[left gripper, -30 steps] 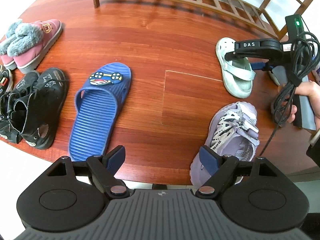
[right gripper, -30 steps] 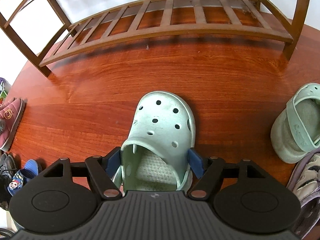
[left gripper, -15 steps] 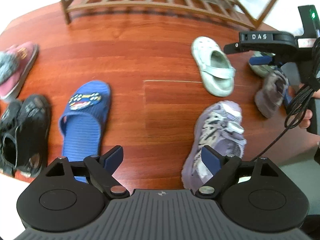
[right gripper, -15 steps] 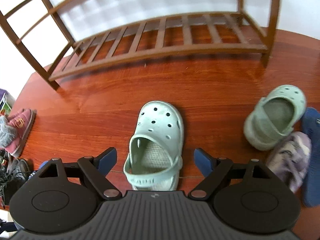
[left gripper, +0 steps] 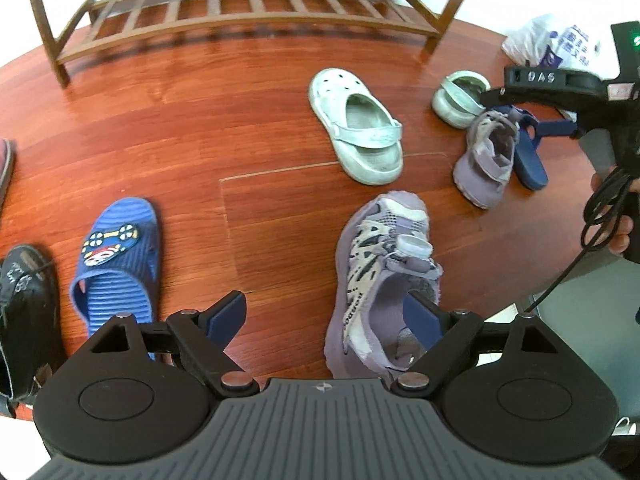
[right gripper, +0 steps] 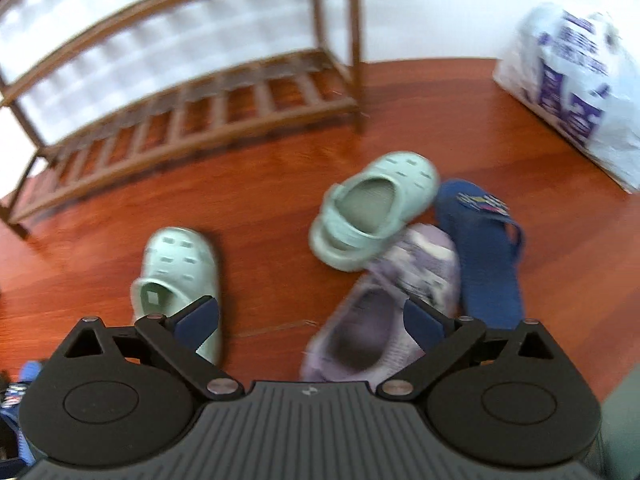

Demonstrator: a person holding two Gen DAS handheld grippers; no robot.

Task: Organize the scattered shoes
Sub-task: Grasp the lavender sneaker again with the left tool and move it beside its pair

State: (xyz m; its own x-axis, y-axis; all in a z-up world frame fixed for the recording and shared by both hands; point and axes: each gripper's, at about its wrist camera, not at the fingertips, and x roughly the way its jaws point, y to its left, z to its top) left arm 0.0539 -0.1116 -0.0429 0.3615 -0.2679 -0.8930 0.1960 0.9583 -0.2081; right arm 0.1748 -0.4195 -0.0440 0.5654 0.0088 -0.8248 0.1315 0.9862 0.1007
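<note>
My left gripper stands open above the floor, its right finger over the heel of a purple sneaker without pressing it. A mint clog lies alone mid-floor. My right gripper holds nothing and its jaws are opening, with bare floor between them. The same mint clog sits behind its left finger and a second purple sneaker lies under its right finger. In the left wrist view the right gripper hovers over that sneaker, in a person's hand.
A wooden shoe rack stands against the far wall. The other mint clog and a dark blue slipper crowd the second sneaker. A blue cartoon slipper and black shoe lie left. A white plastic bag sits far right.
My right gripper let go of the mint clog, widened its jaws, and pulled back up and to the right over the shoe cluster. The left view rolled and shifted slightly right.
</note>
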